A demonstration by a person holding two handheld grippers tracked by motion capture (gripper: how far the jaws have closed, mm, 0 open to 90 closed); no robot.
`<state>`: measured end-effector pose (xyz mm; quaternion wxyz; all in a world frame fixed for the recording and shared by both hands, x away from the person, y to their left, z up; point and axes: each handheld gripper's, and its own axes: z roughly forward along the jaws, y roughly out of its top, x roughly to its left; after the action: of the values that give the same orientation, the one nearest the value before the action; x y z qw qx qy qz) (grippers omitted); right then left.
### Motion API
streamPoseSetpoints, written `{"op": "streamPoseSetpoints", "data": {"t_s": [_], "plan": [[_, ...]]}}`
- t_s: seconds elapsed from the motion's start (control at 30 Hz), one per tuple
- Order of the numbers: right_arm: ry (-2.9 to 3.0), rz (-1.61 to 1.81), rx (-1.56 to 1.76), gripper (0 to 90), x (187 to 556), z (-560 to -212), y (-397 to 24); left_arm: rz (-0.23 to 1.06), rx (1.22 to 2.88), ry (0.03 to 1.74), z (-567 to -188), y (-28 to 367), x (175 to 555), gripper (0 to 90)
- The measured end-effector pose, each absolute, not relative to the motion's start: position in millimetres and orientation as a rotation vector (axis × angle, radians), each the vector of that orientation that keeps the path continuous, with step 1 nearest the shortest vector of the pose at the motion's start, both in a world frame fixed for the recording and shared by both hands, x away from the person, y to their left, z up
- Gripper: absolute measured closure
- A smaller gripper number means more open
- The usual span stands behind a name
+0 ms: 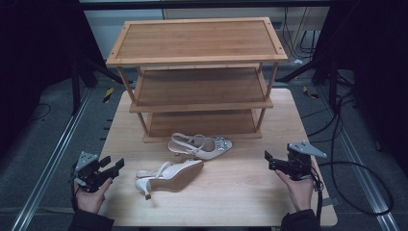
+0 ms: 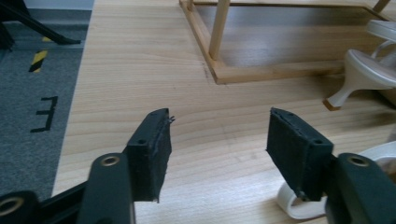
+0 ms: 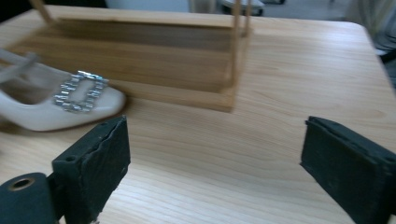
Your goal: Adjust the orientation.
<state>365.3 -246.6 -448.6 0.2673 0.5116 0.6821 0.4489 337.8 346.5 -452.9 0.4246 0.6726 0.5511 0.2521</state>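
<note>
The buckled shoe (image 3: 60,105) is being cut off by the right gripper view's left edge (slightly blurred), and the shelf's (image 1: 197,62) lowest board is being partly hidden.

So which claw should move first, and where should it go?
Probably the left claw: it is open and closest to the tipped-over shoe, which lies on its side on the table. Easing it toward that shoe seems sensible, since the three-shelf rack behind stands bare, and the right claw, also open, is farther off.

two shoes (image 1: 185,161) lie on the table (image 1: 250,197) before the shelf rack (image 1: 197,77), between both tools.
</note>
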Motion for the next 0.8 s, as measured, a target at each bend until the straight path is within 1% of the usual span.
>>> {"op": "streamPoseSetpoints", "data": {"t_s": [0.1, 0.27, 0.37, 0.6, 0.77, 0.8], "plan": [[1.909, 1.227, 1.343, 16.3, 365.8, -448.6, -236.5, 0.607, 1.691, 1.375, -452.6, 342.7, 335.8, 42.7], [1.999, 1.264, 1.278, 27.4, 361.6, -446.9, -213.5, 0.578, 1.721, 1.346, -448.6, 334.5, 331.5, 50.6], [2.034, 1.284, 1.211, 32.1, 360.4, -442.7, -197.4, 0.567, 1.734, 1.328, -447.0, 330.0, 328.4, 54.9], [2.091, 1.33, 1.143, 36.7, 367.9, -438.5, -170.0, 0.507, 1.768, 1.319, -449.3, 323.3, 325.7, 62.6], [2.102, 1.378, 1.098, 44.3, 371.9, -431.3, -150.5, 0.474, 1.789, 1.317, -450.7, 318.1, 323.1, 66.1], [2.111, 1.381, 1.083, 47.8, 372.8, -429.8, -146.1, 0.468, 1.793, 1.312, -450.8, 317.6, 322.8, 66.9]]}}
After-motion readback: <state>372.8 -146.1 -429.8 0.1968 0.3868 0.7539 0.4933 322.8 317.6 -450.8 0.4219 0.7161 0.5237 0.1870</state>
